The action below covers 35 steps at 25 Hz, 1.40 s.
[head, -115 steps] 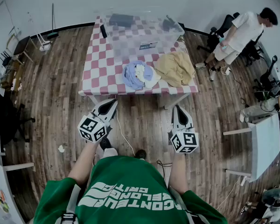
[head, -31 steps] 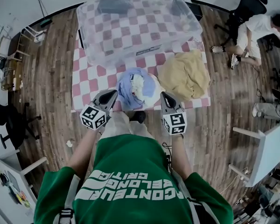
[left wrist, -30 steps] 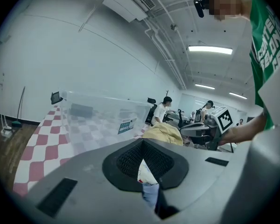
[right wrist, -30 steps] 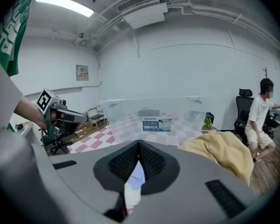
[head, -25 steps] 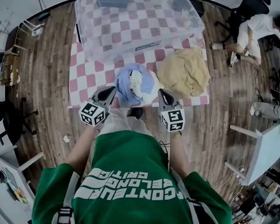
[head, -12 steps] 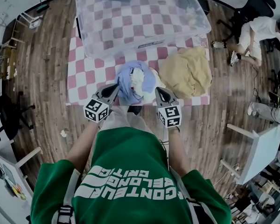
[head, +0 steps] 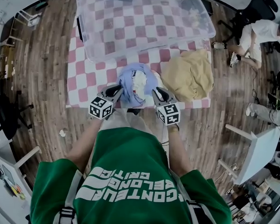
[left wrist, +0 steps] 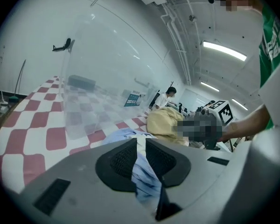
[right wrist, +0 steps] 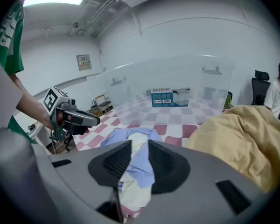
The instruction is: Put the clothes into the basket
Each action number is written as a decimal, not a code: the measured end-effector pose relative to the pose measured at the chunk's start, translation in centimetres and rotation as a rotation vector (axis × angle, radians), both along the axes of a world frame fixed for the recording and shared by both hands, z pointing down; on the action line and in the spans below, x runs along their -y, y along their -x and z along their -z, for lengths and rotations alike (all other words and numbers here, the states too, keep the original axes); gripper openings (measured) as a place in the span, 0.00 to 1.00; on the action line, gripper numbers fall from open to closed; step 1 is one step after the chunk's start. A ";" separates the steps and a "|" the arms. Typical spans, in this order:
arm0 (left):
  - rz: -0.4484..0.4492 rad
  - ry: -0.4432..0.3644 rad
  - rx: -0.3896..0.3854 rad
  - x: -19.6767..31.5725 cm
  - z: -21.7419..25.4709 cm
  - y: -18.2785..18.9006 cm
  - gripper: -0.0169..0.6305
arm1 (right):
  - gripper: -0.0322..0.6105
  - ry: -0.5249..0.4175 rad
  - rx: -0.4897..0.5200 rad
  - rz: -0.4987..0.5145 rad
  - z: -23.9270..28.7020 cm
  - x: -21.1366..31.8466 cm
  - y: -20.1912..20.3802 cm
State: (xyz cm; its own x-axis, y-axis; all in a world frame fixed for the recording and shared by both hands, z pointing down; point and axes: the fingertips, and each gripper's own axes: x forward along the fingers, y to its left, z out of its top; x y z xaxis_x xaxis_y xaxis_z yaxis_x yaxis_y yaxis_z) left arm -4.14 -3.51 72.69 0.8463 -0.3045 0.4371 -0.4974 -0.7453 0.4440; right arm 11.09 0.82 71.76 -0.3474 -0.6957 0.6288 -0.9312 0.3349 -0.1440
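Clear storage bin [head: 144, 17] bears an illegible blue label [right wrist: 170, 97]; red-checked tablecloth [head: 91, 80], plank floor [head: 46, 55]; left gripper [head: 116, 90] jaws nearly together, right gripper [head: 156, 93] jaws just opening narrowly, neither gripping, flanking blue-and-cream clothes [head: 136, 80] at bin's six o'clock.

Place: a shared office or lab workroom.
Floor: bare wood planks [head: 46, 78] run wall to wall.
Furniture: black office chairs [head: 253, 8] and white desks [head: 259, 150] line the edges.
Ceiling: exposed pipes [left wrist: 177, 31] and strip lights [left wrist: 224, 50] hang overhead.

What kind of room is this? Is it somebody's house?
Probably an office or lab workroom, not a home: black office chairs stand near the wall, white desks sit at the edges, and strip lights hang beside bare ceiling pipes.
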 end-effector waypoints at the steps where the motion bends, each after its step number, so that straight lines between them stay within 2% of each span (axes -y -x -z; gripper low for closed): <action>1: -0.004 0.017 0.009 0.0 -0.7 -0.1 0.12 | 0.27 0.014 -0.005 0.005 -0.5 0.2 0.1; 6: -0.009 0.058 0.095 0.2 -4.1 -0.3 0.46 | 0.45 0.057 -0.018 0.024 -2.9 1.0 0.5; 9: 0.004 0.105 0.125 0.2 -6.0 -0.1 0.54 | 0.52 0.096 -0.026 0.029 -4.6 1.4 0.3; 13: 0.016 0.175 0.147 0.3 -8.2 -0.5 0.58 | 0.56 0.147 -0.033 0.002 -6.9 2.3 -1.0; 22: 0.008 0.262 0.168 0.0 -11.2 -1.8 0.59 | 0.57 0.271 -0.027 -0.014 -11.7 2.9 -2.0; 26: -0.009 0.271 0.181 0.0 -11.8 -2.5 0.59 | 0.57 0.315 0.015 -0.059 -13.5 3.0 -1.6; 30: -0.008 0.257 0.193 0.3 -11.9 -3.1 0.59 | 0.57 0.296 0.023 -0.081 -13.8 3.4 -1.5; 35: -0.056 0.246 0.192 -0.5 -11.8 -5.0 0.56 | 0.55 0.305 0.034 -0.105 -13.7 3.1 -1.3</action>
